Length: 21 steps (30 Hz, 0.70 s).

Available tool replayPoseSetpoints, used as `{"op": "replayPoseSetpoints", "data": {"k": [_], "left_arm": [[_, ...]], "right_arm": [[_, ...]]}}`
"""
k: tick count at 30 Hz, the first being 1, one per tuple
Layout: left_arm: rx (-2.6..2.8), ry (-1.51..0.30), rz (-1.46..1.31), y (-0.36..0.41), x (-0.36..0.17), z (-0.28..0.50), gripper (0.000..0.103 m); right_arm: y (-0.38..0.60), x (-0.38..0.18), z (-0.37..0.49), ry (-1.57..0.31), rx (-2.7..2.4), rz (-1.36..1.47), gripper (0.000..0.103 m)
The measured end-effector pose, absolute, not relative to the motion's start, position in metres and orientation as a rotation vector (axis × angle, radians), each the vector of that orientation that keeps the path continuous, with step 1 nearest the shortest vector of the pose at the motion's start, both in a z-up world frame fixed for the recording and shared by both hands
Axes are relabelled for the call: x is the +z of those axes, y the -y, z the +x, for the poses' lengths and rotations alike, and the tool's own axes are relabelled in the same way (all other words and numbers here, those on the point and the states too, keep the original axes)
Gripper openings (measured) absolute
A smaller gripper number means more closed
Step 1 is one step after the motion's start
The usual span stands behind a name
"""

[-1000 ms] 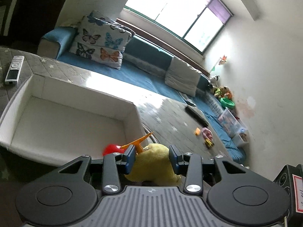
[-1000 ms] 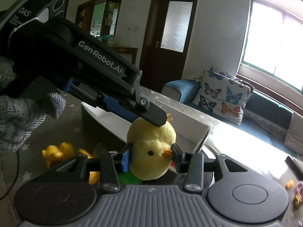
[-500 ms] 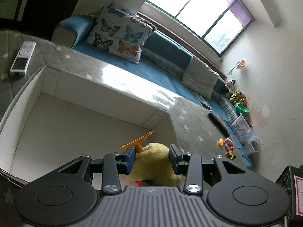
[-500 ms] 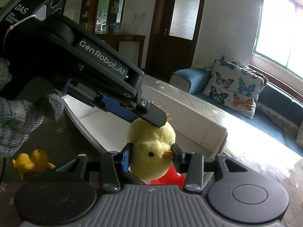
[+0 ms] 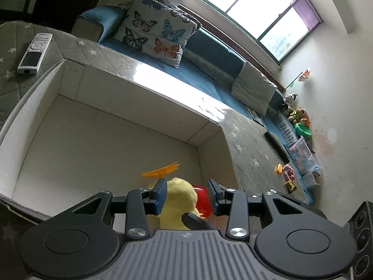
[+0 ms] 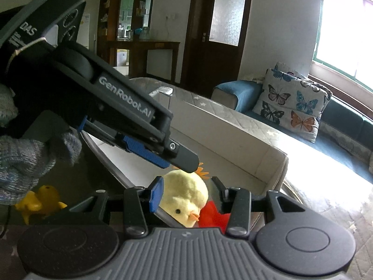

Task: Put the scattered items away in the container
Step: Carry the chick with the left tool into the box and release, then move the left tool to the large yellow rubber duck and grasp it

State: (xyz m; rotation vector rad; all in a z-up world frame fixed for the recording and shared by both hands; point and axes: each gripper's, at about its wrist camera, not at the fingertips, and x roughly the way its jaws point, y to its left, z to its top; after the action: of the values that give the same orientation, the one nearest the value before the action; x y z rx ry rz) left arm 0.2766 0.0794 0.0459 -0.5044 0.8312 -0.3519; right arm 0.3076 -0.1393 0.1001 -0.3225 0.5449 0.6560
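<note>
Table point(image 5: 98, 53), white box point(image 5: 139, 109), left claw point(image 5: 186, 196) just closing loosely round chick point(image 5: 178, 200), only right view shows duck point(image 6: 39, 200)

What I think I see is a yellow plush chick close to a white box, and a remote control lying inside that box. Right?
Not quite. The remote control lies outside the white box, on the grey star-quilted cover beside its far corner. The left wrist view shows this plainly. The rest holds: the yellow plush chick is close to the box.
</note>
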Motion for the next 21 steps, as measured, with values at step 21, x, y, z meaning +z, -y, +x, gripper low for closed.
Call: {"op": "replayPoseSetpoints", "data": {"k": [21], "left_arm": [[-0.329, -0.796, -0.473, -0.074, 0.063, 0.213, 0.04]], "right_arm": [[0.164, 0.11, 0.233, -0.509, 0.612, -0.287, 0.055]]}}
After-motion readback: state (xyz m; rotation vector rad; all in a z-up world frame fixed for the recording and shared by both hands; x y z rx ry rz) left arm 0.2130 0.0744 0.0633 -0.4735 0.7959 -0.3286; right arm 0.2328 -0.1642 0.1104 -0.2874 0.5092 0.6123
